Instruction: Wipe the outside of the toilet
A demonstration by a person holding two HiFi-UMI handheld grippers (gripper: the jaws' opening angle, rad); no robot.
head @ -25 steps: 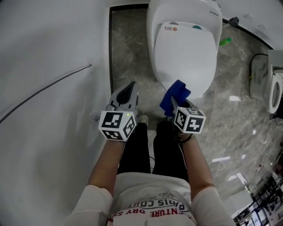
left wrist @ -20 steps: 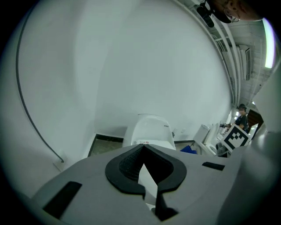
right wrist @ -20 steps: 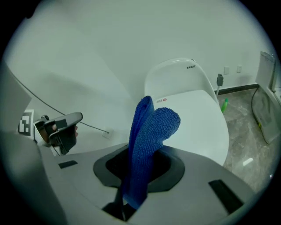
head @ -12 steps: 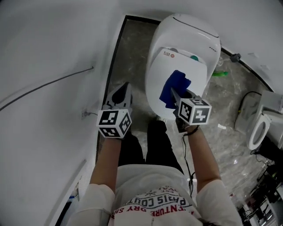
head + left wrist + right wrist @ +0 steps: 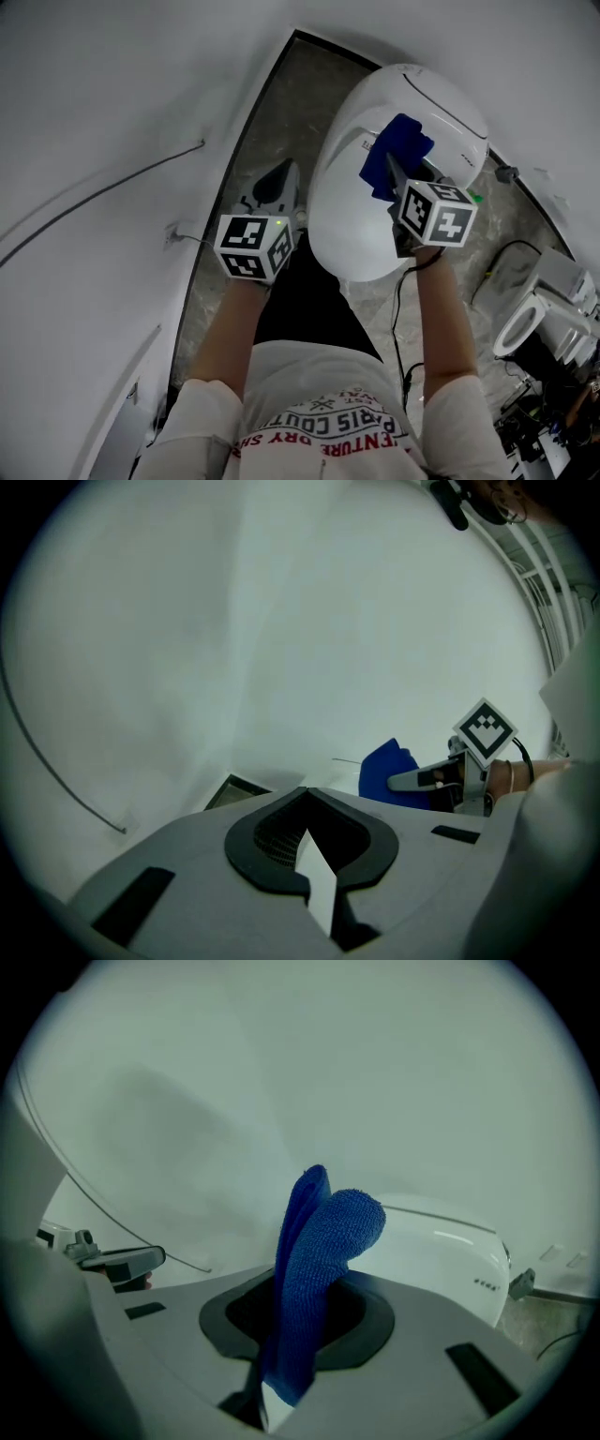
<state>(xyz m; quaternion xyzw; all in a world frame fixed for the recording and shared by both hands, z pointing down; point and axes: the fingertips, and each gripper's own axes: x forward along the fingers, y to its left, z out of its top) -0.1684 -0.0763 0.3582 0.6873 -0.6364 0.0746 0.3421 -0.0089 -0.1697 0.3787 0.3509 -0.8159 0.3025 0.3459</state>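
1. Where the grey marbled floor (image 5: pixel 281 103) meets a plain white wall (image 5: pixel 103 84), a white toilet (image 5: pixel 366 225) stands with its lid down, and a thin cable (image 5: pixel 94 192) runs across the wall.
2. The left gripper (image 5: pixel 278 178) has its fingers pressed together with nothing between them. They hang over the strip of floor, with the toilet's side just to their right.
3. The right gripper (image 5: pixel 394 178) has its fingers clamped on a folded blue cloth (image 5: pixel 398 150). The cloth sticks out past the fingertips, above the rear of the lid.
4. I cannot tell whether the cloth touches the toilet. The toilet's foot is hidden under the bowl. Another white fixture (image 5: pixel 525 319), well off to the right of the right fingers, is cut off by the edge.
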